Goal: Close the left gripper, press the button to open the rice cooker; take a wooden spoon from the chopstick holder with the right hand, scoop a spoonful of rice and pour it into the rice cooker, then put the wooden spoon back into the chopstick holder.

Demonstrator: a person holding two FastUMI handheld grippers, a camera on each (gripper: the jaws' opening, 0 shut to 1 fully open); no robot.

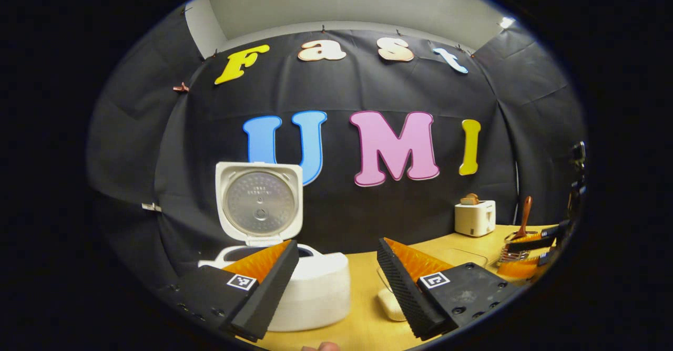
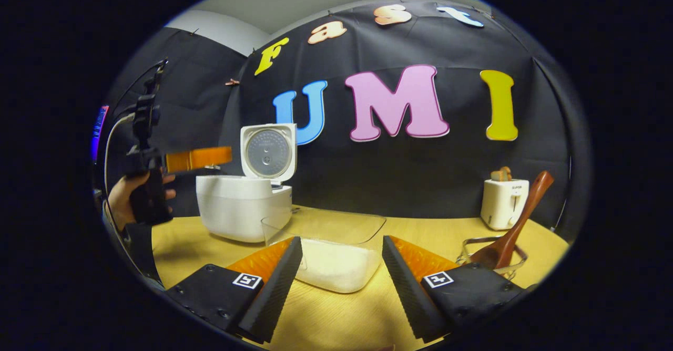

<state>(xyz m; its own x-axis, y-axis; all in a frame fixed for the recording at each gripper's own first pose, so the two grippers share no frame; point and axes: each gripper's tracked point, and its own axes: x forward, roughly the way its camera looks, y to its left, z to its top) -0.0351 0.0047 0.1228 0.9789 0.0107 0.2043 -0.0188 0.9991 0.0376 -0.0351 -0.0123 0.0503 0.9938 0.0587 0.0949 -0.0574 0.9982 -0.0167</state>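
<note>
Looking over the wooden table [image 2: 336, 319] from the right gripper view, we see the white rice cooker [image 2: 239, 206] standing at the back left with its lid [image 2: 268, 153] swung up and upright, the metal inner plate facing us. In the left gripper view the same rice cooker [image 1: 310, 288] sits just beyond the left finger, lid [image 1: 259, 201] raised against the black cloth wall.

Next in size, a clear plastic container [image 2: 328, 248] holding white rice [image 2: 336, 269] rests in front of the cooker, seen between the fingers of the right gripper [image 2: 342, 282]. We see those fingers spread well apart, with nothing between them.

A small white toaster [image 2: 503, 202] stands at the back right near the wall. Just in front of it, a wire chopstick holder [image 2: 491, 259] holds the wooden spoon [image 2: 512, 227], its handle leaning up to the right.

From the left gripper view, the left gripper [image 1: 334, 288] hangs above the table with its fingers likewise wide apart and gripping nothing. In the right gripper view we see that gripper [image 2: 197, 159] held by a hand [image 2: 123, 198] beside the cooker, though from there we cannot tell how its fingers stand.
</note>
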